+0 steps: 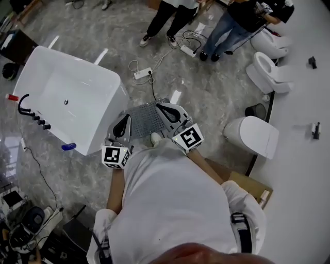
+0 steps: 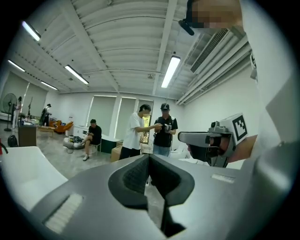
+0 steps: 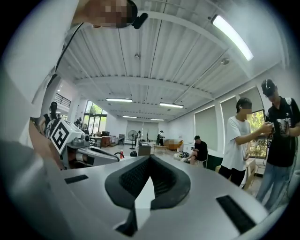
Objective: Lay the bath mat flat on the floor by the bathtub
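Observation:
The grey dotted bath mat (image 1: 145, 119) lies flat on the marble floor against the right side of the white bathtub (image 1: 72, 98). I hold both grippers up in front of my chest, well above the mat. My left gripper (image 1: 124, 124) is shut with nothing in it, and its dark pads (image 2: 136, 176) meet at the tip. My right gripper (image 1: 165, 110) is shut and empty as well, its pads (image 3: 164, 176) closed together. Both gripper views look out level across the room, not at the mat. Each gripper shows in the other's view: the right gripper (image 2: 211, 138) and the left gripper (image 3: 79, 145).
A white shoe (image 1: 155, 138) stands at the mat's near edge. A power strip (image 1: 143, 73) with cables lies beyond the mat. Toilets (image 1: 268, 72) (image 1: 252, 135) line the right wall, with a cardboard box (image 1: 247, 183) beside me. People (image 1: 170, 15) stand farther off.

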A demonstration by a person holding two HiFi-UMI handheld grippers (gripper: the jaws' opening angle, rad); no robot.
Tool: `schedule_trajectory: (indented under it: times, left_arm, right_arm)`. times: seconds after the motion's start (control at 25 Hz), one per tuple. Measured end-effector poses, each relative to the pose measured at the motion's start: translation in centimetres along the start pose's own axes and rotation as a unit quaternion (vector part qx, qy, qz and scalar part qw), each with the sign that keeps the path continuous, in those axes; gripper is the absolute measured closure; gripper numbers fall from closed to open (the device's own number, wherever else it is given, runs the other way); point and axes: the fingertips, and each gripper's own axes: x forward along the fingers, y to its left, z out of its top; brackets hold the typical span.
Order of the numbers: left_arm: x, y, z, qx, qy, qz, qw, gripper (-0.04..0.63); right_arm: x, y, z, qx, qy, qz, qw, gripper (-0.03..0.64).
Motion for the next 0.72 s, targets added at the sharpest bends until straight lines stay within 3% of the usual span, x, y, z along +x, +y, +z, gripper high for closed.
schedule_trajectory:
  times: [0.16, 0.36, 0.56, 0.72]
  left_arm:
    - [-1.3, -2.0, 1.2, 0.006, 0.0, -0.037, 0.9993, 0.597]
    - [-3.1, -3.1, 1.1, -0.005, -0.008, -0.069, 0.9976, 0.597]
    - [-5.2, -4.2, 0.2, 0.019, 0.004, -0.08, 0.9966, 0.597]
    - [-6.7, -4.6, 1.4, 0.028, -0.009, -0.08, 0.9964, 0.597]
  right_arm:
    - [-2.2, 1.8, 0.4, 0.018, 0.002, -0.022, 1.0, 0.618]
    - [-4.2, 3.9, 1.1, 0.005, 0.016, -0.045, 0.999, 0.618]
    - [-5.1, 5.7, 0.7, -0.001, 0.023, -0.061, 0.998, 0.618]
    - [-4.8, 7.4, 1.5, -0.004, 0.014, -0.05, 0.999, 0.618]
